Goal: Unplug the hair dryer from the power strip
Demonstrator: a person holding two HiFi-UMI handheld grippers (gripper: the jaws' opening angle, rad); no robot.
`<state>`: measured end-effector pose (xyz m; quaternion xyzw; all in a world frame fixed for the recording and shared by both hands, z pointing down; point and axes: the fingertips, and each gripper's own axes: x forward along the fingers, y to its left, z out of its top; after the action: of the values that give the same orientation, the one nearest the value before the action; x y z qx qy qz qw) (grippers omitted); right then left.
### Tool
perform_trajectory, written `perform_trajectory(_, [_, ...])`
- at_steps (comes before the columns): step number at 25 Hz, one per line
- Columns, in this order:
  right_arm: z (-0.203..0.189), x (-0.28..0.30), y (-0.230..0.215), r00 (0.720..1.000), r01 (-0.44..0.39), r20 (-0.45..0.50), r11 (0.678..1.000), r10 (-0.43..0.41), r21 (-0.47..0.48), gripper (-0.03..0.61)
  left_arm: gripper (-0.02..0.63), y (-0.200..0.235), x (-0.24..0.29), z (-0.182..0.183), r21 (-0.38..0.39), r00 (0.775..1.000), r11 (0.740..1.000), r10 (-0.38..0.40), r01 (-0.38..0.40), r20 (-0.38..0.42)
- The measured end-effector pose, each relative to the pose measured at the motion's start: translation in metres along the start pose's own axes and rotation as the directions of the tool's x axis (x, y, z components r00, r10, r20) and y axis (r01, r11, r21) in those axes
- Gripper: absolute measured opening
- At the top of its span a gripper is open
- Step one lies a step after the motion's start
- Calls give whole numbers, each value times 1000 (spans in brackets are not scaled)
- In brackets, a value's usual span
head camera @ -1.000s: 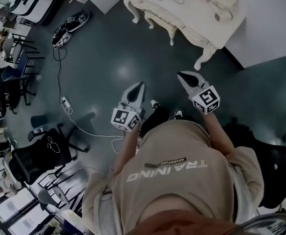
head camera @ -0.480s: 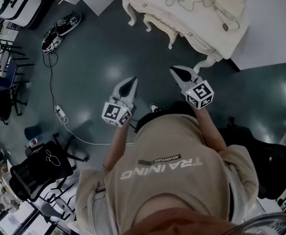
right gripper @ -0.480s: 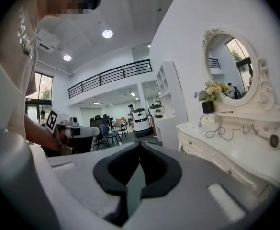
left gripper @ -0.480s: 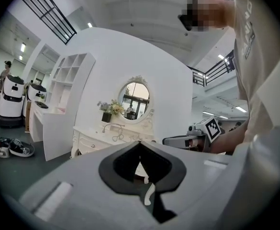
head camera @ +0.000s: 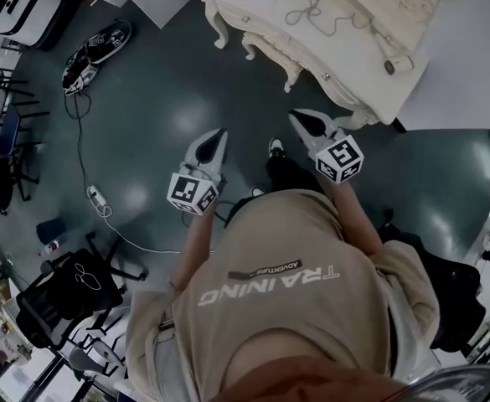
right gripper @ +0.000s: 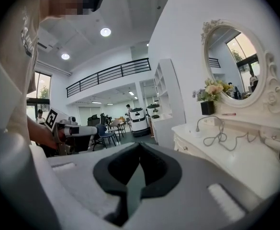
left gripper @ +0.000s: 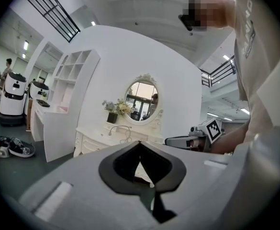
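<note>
- At the far left a white strip (head camera: pixel 95 196) with a thin cable lies on the floor (head camera: pixel 169 74). It looks like a power strip, but nothing shows that the dryer's cord runs to it, so I would not go there first.
- The left gripper (head camera: pixel 218 136) is held in the air in front of the person's chest. Its fingers are closed tip to tip, with nothing between them.
- The right gripper (head camera: pixel 299 120) is at about the same height, a little nearer to the cream bench (head camera: pixel 395 7). Its fingers are also closed and empty.
- On the bench, one end of the cord (right gripper: pixel 216 138) comes to a small white block (right gripper: pixel 196 132). This is probably the plug in its power strip, but it is too small to be sure. From there the cord lies in loose loops.
- The hair dryer (head camera: pixel 393 62) lies at the right part of the bench top, well apart from both grippers.
- I judge that the step in hand is the approach. To do it well:
  - follow the cord from the dryer back to the plug;
  - open both pairs of fingers before arriving;
  - press the strip down with one gripper;
  - take the plug by its body, not by the cord, and pull it straight out so the strip does not lift or slide.
</note>
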<state>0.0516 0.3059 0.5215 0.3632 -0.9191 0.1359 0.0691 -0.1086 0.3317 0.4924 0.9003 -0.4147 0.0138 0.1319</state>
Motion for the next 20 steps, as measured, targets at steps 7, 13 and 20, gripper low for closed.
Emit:
perform_trajectory(7, [53, 52, -78, 998, -53, 40, 998, 55, -40, 5, 6, 46, 72, 50, 34, 997, 996, 79, -80, 9])
perform_trajectory(13, [54, 85, -122, 995, -96, 30, 995, 97, -22, 5, 6, 78, 126, 68, 4, 990, 992, 127, -127, 56])
perform_trajectory(20, [61, 137, -140, 991, -133, -13, 991, 133, -21, 5, 6, 119, 150, 65, -20, 992, 992, 122, -122, 15])
